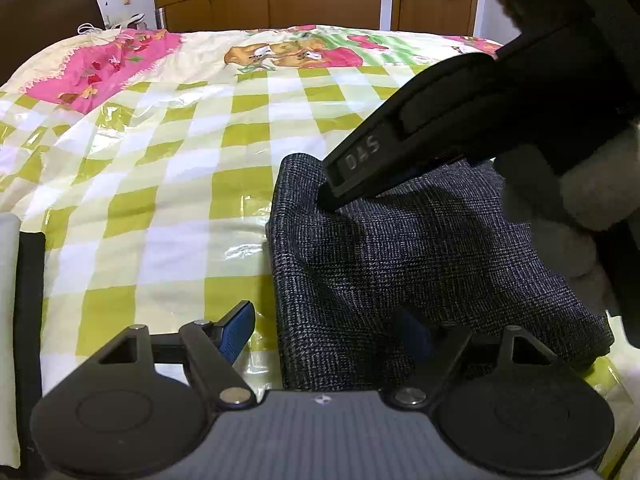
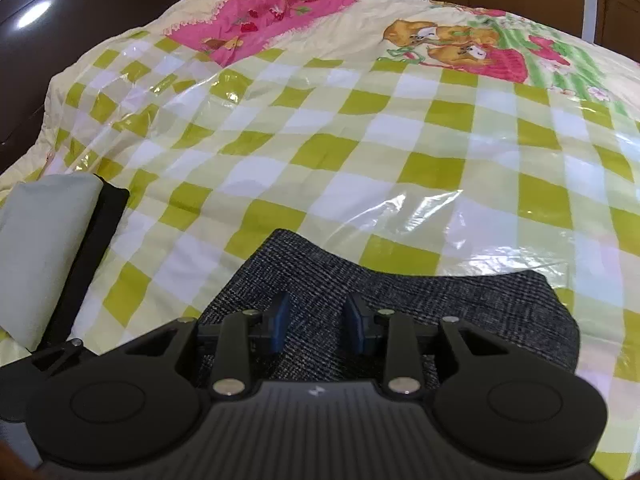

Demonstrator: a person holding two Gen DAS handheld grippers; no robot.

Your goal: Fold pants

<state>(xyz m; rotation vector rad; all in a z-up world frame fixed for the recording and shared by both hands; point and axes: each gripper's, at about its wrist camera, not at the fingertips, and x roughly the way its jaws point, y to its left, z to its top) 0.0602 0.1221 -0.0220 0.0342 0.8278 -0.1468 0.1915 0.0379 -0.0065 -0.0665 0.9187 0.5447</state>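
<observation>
Lying under both grippers, pants (image 2: 400,300) (folded), left gripper (image 1: 324,332) straddling edge

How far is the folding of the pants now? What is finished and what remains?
Done: the pants lie on the checked cover as a compact, layered bundle, so most folds look made. In hand: the left gripper stands wide open at the bundle's edge; the right gripper rests on top with cloth between its fingers, apparently not clamped. Left: probably just smoothing and letting go.

pants (image 2: 400,300) on bedspread (image 2: 360,140) | pillow (image 2: 44,248) left (bed edge)
</observation>
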